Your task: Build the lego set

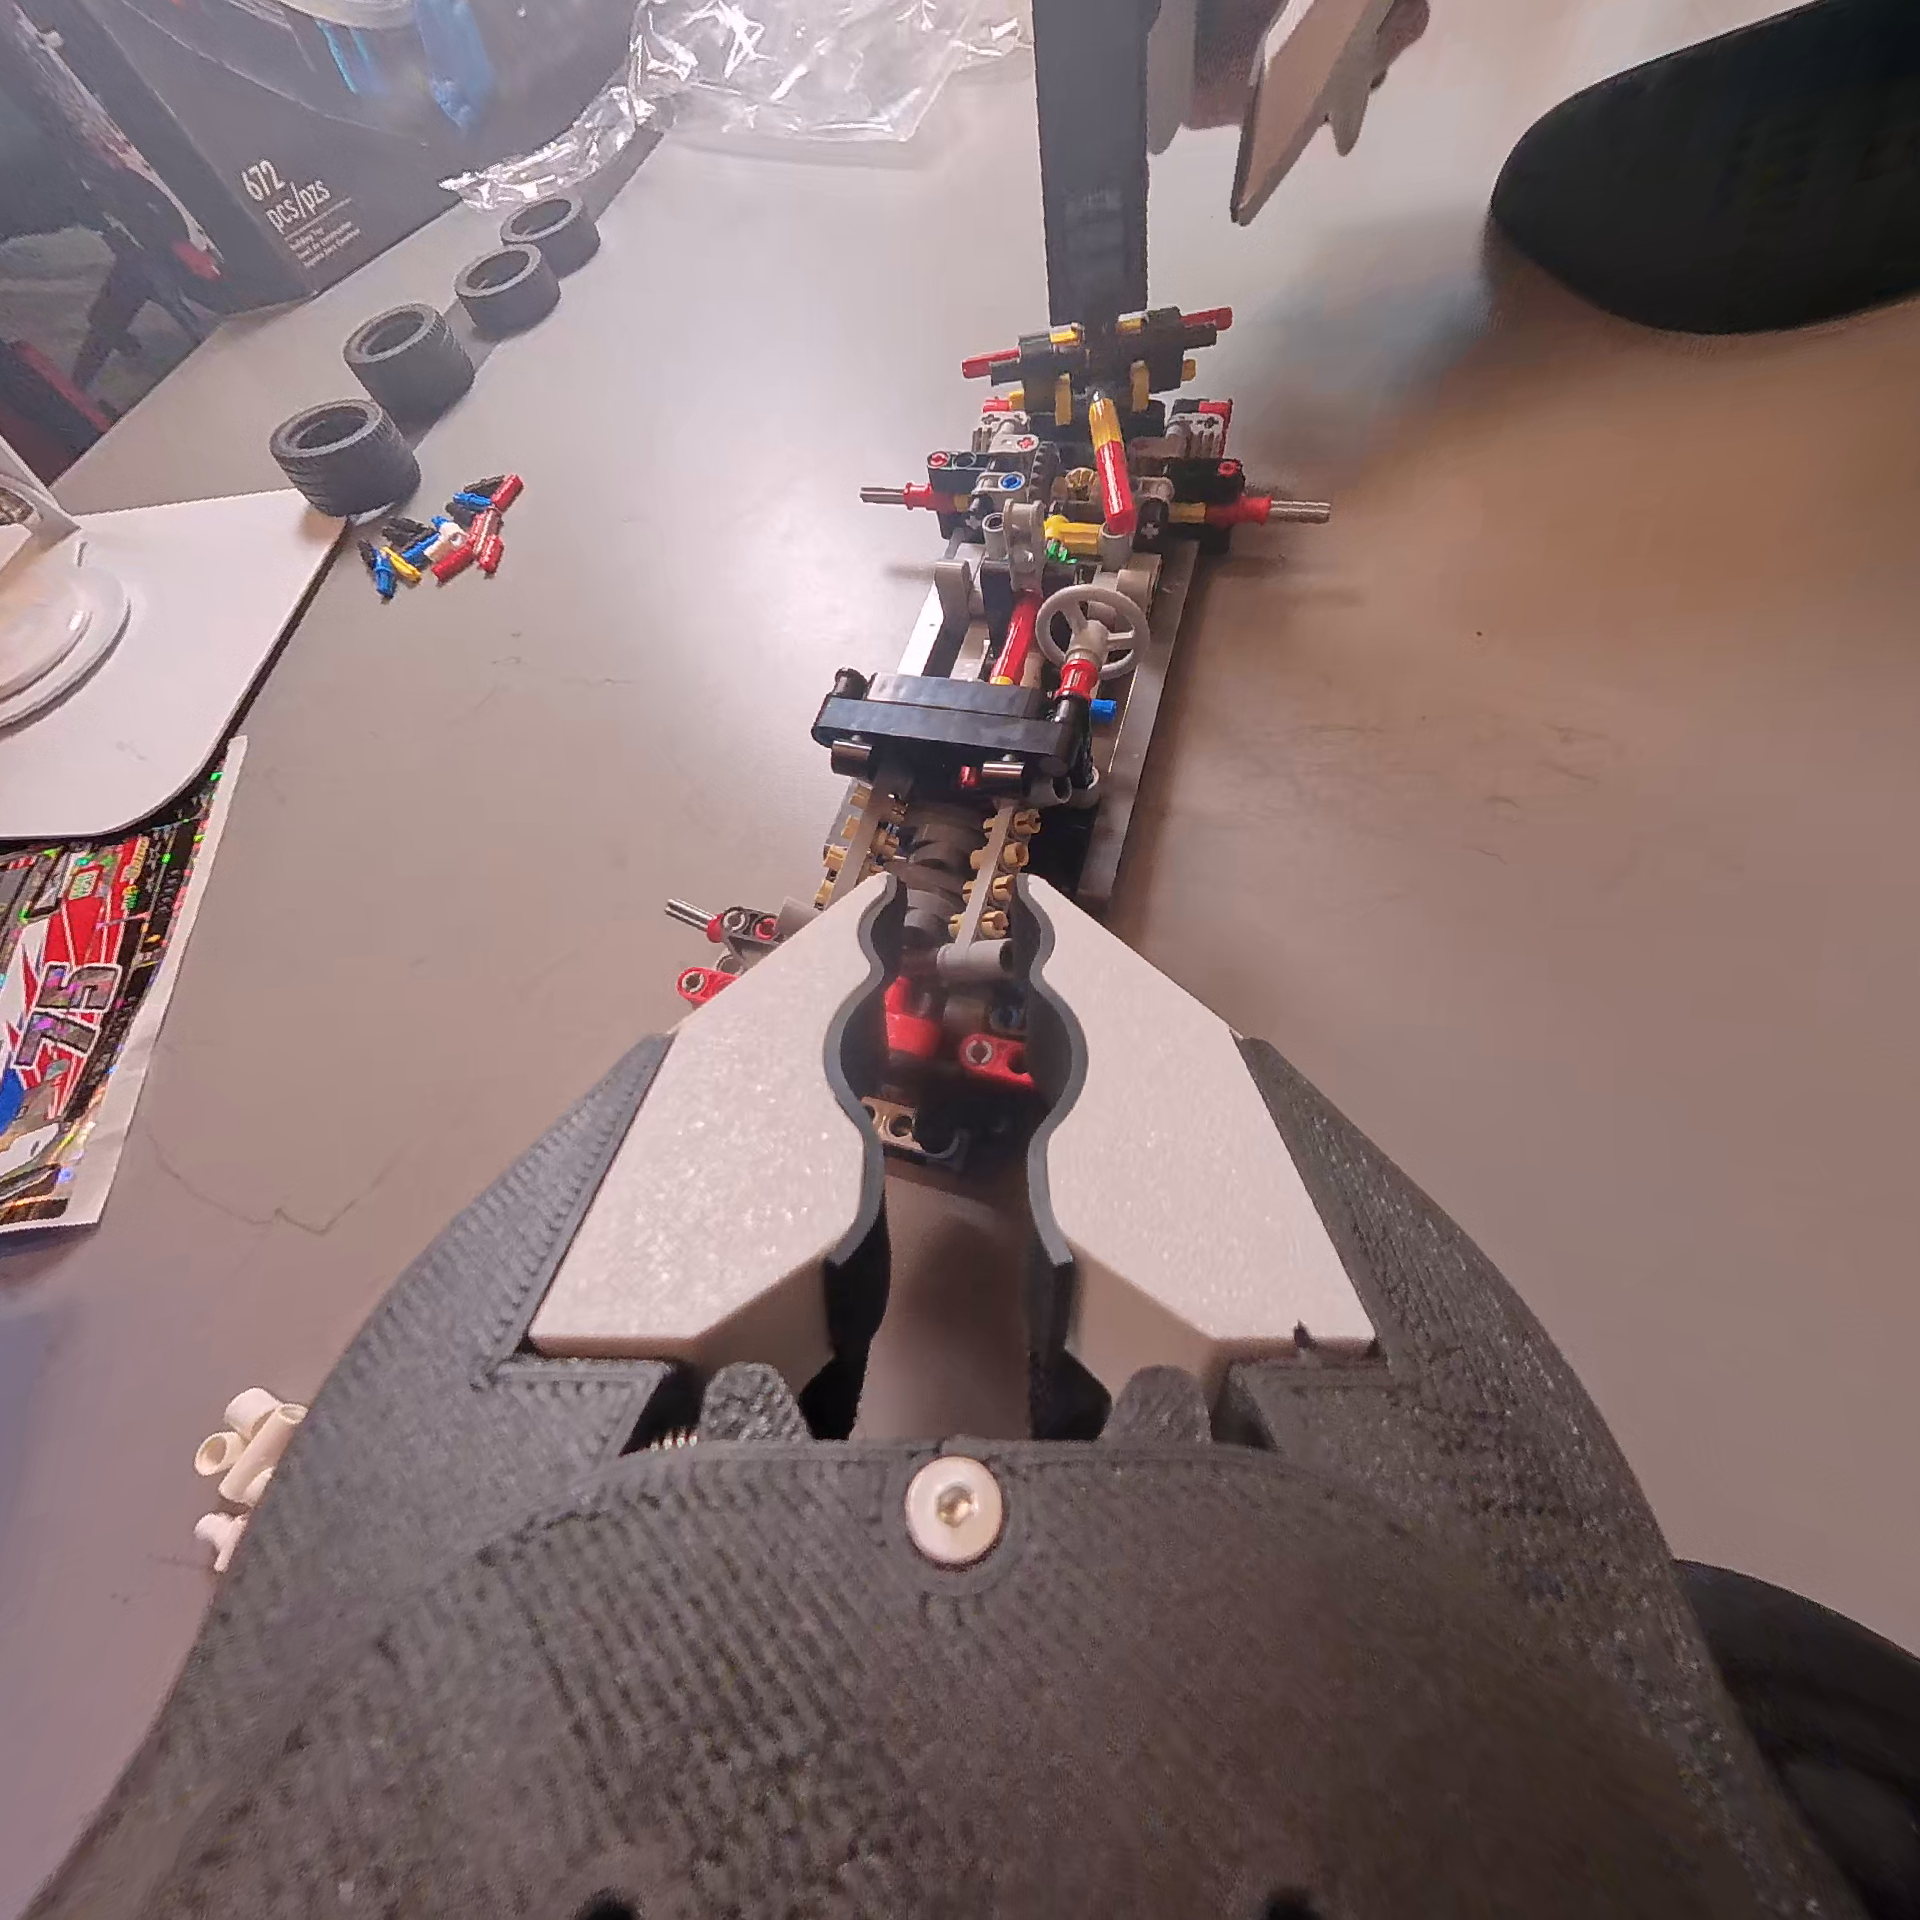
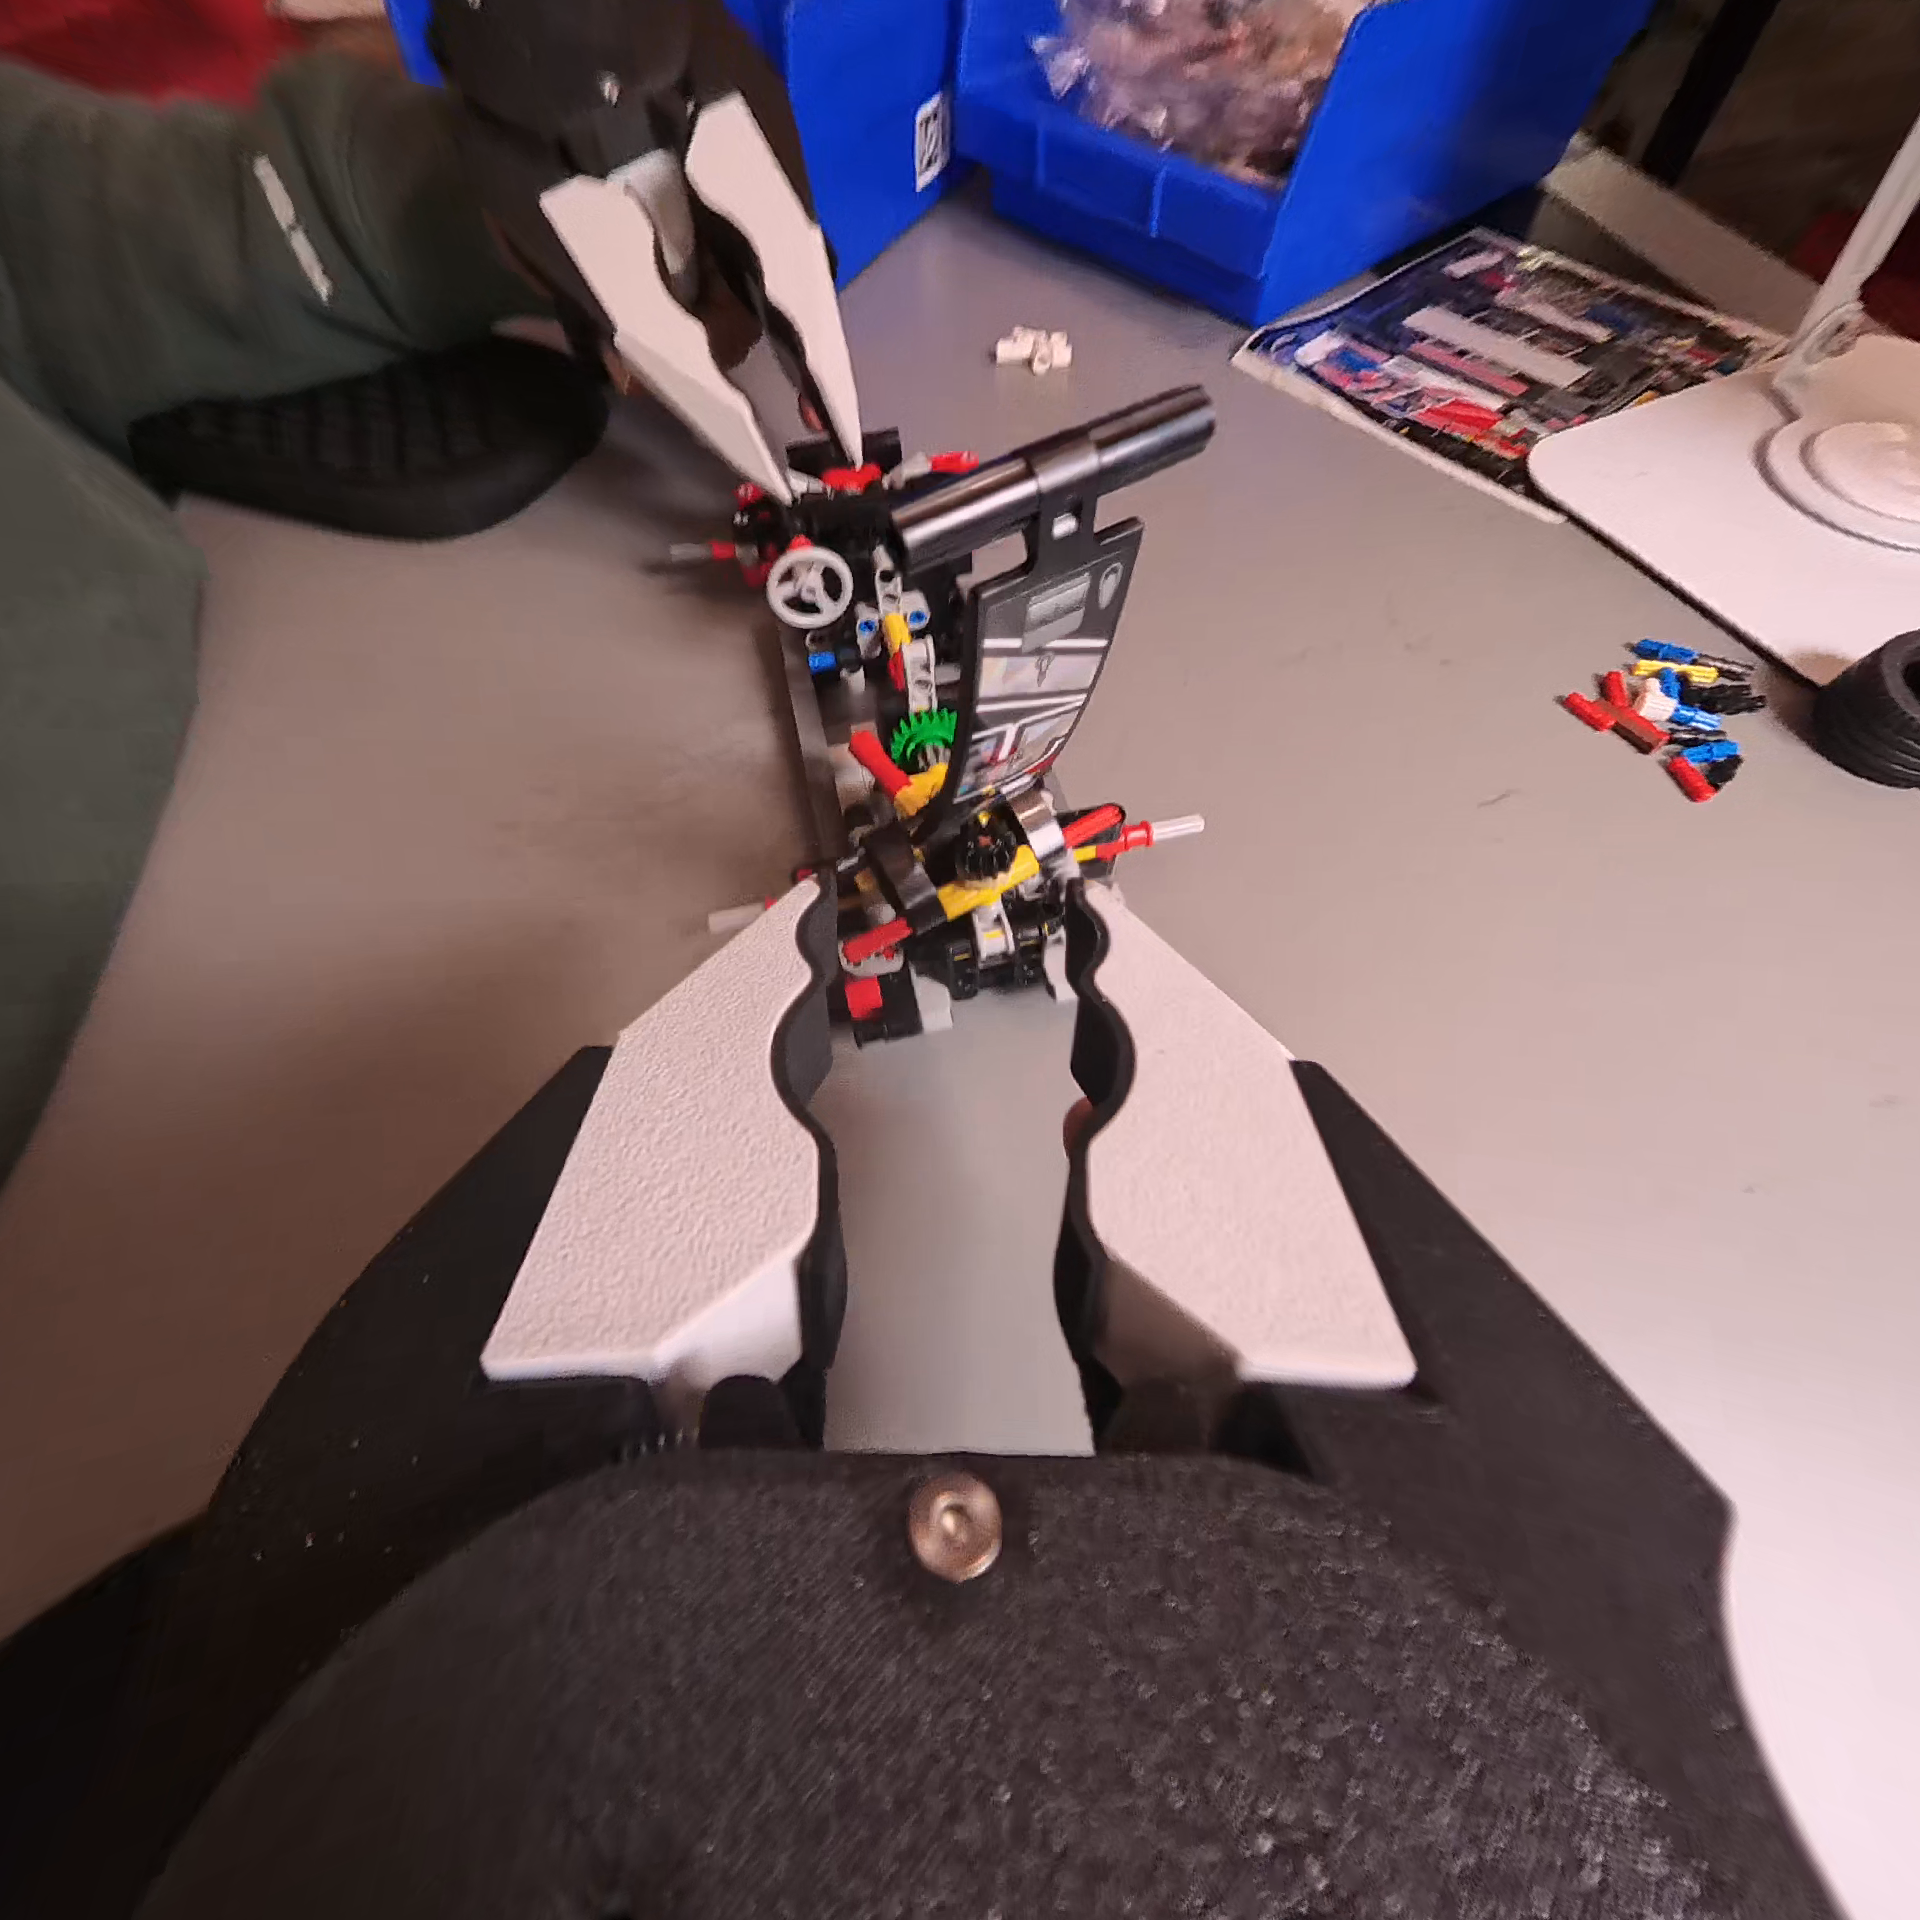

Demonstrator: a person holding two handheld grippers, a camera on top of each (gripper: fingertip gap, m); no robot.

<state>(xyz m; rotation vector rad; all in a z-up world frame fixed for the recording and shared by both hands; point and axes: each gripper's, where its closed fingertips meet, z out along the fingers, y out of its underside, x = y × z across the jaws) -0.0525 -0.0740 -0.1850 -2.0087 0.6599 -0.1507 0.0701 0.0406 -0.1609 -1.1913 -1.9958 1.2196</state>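
Note:
A long lego car chassis (image 1: 1039,644) lies on the grey table, with a white steering wheel (image 1: 1093,621) and red, yellow and black parts. A tall black stickered panel (image 2: 1049,644) stands up from it, topped by a black bar. My left gripper (image 1: 956,904) is shut on one end of the chassis; it also shows at the far end in the right wrist view (image 2: 821,457). My right gripper (image 2: 945,914) is open, its fingers on either side of the other end of the chassis (image 2: 956,935). I cannot tell whether they touch it. That view is blurred.
Several black tyres (image 1: 343,457), a pile of small pins (image 1: 447,535), the set's box (image 1: 260,156), a sticker sheet (image 1: 73,987) and white parts (image 1: 244,1444) lie left. Blue bins (image 2: 1247,135), a booklet (image 2: 1496,343) and a white stand base (image 2: 1766,468) are beyond. Tip to tip, the grippers are about 20 centimeters apart.

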